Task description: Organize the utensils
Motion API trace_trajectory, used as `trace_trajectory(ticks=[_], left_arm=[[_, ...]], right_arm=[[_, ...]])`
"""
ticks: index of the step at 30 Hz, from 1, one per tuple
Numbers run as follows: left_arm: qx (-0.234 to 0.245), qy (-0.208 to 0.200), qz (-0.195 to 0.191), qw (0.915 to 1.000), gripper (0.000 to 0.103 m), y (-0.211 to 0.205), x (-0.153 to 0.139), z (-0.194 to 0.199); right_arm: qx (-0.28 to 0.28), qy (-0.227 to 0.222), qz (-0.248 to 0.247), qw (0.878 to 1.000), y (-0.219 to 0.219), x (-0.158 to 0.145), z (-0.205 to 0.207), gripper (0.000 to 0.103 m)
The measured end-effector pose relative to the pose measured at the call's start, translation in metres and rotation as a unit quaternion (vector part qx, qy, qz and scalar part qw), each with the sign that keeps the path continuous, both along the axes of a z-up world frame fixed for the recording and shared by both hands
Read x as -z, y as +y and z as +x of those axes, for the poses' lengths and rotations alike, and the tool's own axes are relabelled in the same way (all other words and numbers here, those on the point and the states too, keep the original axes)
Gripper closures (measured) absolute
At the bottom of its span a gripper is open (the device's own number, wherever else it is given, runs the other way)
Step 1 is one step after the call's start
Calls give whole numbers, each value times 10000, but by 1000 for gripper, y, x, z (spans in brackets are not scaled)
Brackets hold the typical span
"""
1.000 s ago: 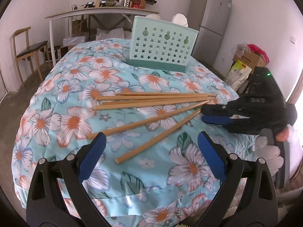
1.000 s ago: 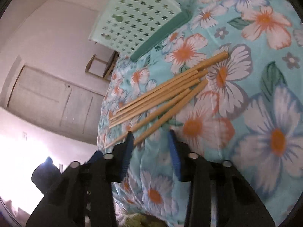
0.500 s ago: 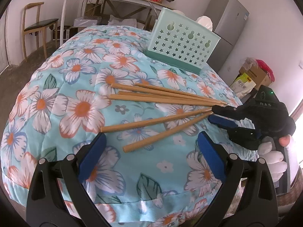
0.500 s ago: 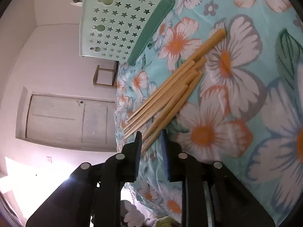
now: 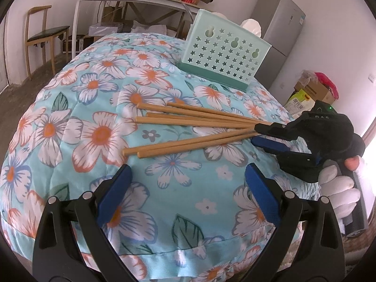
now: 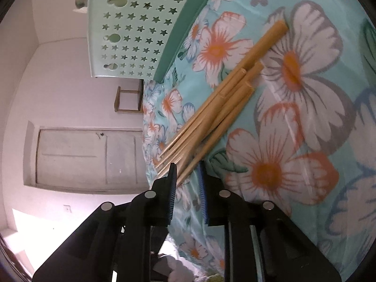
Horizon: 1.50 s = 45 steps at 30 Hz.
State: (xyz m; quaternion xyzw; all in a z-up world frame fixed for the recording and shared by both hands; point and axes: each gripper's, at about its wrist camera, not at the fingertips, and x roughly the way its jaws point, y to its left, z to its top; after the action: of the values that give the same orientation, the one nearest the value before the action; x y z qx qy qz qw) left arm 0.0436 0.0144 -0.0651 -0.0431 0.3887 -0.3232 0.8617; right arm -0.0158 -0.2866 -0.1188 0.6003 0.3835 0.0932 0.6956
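The right gripper (image 6: 186,176) had just been closing its jaws around the chopsticks' (image 5: 188,127) thin tips, not yet pinching, while the left gripper (image 5: 188,183) hung spread.

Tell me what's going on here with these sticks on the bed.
A person with a claw in each hand is tidying wooden chopsticks lying on a floral quilt. The right claw has just been closing around the thin tips of the bunch, which sit between its jaws. The left claw hovers open nearby, holding nothing. A mint star-punched basket stands beyond, with no chopsticks visibly in it.
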Motion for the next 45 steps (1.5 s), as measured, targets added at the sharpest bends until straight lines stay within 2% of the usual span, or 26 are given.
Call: trace_trajectory(ticks=[11, 22, 26, 33, 39, 45], left_arm=[[-3, -3, -8, 10000, 10, 1, 0, -1], [-6, -3, -24, 10000, 10, 3, 0, -2], [-7, 15, -31, 10000, 10, 3, 0, -2], [-128, 66, -126, 9998, 10, 7, -6, -1], [-301, -108, -293, 9991, 10, 14, -20, 3], [-21, -293, -429, 9986, 10, 0, -32, 1]], right_arm=[[550, 300, 449, 9970, -23, 6, -26, 83], [661, 320, -8, 9973, -13, 2, -12, 88], [710, 292, -241, 9968, -10, 1, -8, 96], [612, 128, -485, 9969, -1, -4, -2, 96], [487, 73, -661, 9966, 13, -9, 6, 96], [382, 143, -801, 9960, 8, -9, 3, 102]])
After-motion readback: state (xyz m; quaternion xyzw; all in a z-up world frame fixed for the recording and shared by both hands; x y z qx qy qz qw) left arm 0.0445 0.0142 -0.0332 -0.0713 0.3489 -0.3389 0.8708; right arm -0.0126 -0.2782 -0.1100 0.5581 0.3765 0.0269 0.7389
